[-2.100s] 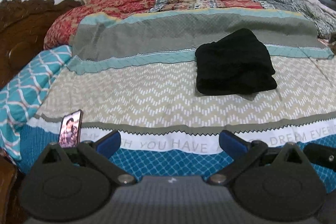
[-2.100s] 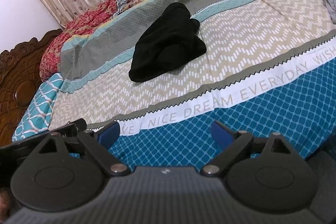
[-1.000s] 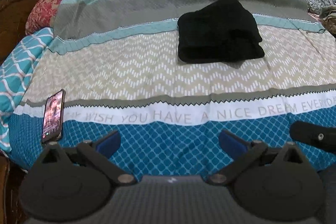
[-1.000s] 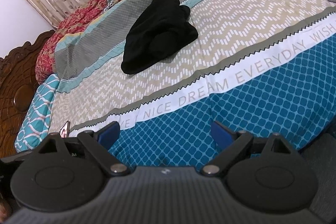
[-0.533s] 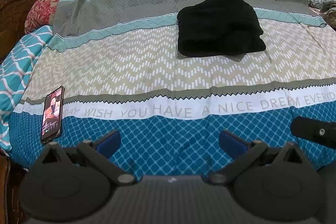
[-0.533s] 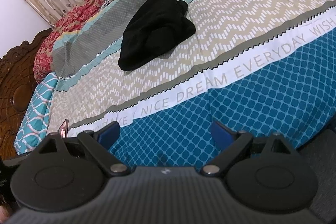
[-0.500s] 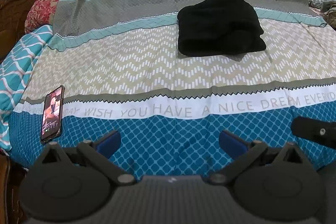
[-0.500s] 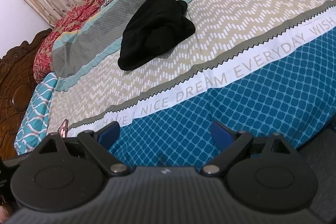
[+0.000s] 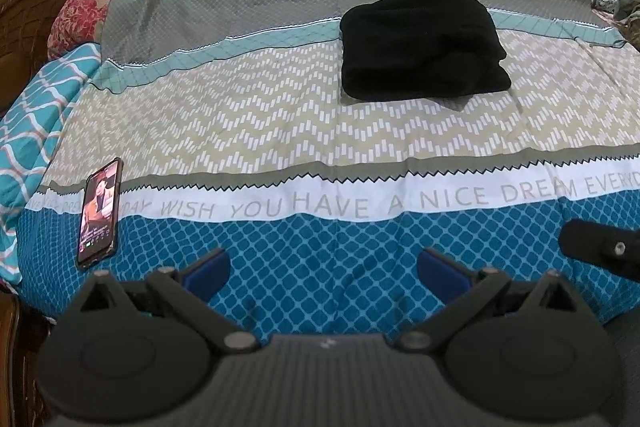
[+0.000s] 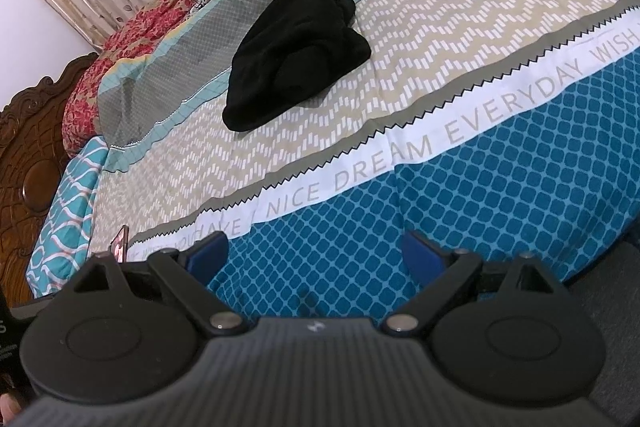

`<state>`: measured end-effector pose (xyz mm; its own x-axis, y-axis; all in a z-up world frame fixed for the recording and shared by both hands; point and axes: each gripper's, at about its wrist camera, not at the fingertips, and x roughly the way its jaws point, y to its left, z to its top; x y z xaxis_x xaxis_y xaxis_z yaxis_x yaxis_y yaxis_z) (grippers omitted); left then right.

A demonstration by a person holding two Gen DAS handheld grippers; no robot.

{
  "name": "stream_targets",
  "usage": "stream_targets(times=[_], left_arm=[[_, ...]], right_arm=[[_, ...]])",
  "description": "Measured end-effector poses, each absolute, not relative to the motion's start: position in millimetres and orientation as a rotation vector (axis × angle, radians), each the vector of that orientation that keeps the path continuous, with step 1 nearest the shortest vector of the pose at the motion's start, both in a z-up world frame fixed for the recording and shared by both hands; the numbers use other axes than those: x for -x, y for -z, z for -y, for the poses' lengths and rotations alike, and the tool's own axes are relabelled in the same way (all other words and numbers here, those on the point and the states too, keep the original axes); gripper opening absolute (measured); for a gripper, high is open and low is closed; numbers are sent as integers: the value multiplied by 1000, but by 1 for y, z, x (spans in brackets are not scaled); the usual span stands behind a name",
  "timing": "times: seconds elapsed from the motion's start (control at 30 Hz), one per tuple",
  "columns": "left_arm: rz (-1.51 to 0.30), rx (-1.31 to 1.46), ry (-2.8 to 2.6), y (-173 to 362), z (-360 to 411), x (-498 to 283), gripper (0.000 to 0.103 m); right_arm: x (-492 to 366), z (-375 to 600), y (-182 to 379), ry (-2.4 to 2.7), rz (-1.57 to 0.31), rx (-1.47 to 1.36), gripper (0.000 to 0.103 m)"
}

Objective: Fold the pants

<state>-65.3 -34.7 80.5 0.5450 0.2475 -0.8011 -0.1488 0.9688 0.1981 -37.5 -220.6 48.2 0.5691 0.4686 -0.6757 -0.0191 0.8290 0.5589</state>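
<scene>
Black pants (image 9: pixel 420 39) lie folded in a compact bundle on the bed (image 9: pixel 280 115), across its grey, teal and beige chevron bands. Both the left gripper (image 9: pixel 322 269) and the right gripper (image 10: pixel 314 257) hover over the blue near edge, well apart from the pants, jaws wide and empty. A phone (image 9: pixel 100 213) lies at the left edge.

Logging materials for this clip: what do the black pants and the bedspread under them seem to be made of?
Black pants: apparently thick, soft knit or fleece, matte, with rounded bulky folds. Bedspread: probably thin printed woven cotton, matte, lying flat with faint creases.
</scene>
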Motion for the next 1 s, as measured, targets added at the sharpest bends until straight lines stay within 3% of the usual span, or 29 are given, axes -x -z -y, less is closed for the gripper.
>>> stream_targets(times=[1.0], left_arm=[[-985, -109, -229, -75, 33, 66, 103]], right_arm=[[36, 222, -47, -307, -936, -533, 95]])
